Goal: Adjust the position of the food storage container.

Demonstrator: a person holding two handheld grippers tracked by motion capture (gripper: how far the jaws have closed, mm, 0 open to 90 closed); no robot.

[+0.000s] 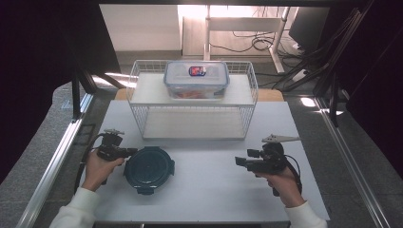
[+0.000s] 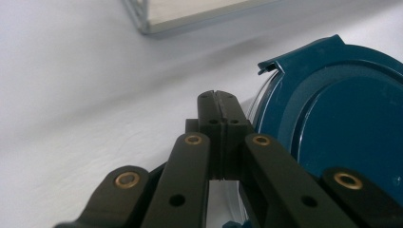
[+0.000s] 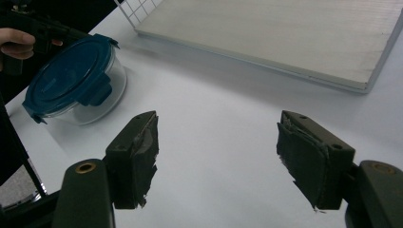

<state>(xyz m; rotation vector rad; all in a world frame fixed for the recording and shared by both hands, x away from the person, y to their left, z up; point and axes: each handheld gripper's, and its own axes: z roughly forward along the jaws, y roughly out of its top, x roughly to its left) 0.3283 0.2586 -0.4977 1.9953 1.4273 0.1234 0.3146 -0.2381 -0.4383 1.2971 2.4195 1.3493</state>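
Left hand-held gripper [image 1: 127, 152], jaws clenched on nothing, is sitting at the nine o'clock rim of the round blue-lidded container [image 1: 149, 169] on the desk [image 1: 214, 190]. Right hand-held gripper [image 3: 216, 156] is hovering released, well apart at its three o'clock.

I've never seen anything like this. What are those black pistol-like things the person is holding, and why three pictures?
They are hand-held two-jaw grippers. One picture looks down from above the table; the other two come from cameras riding on each gripper. The left gripper, jaws shut and empty, sits against a round glass container with a dark blue clip lid. The right gripper is open, holding nothing, above the white table. Behind stands a white wire rack with a clear rectangular lidded food box on its top shelf.
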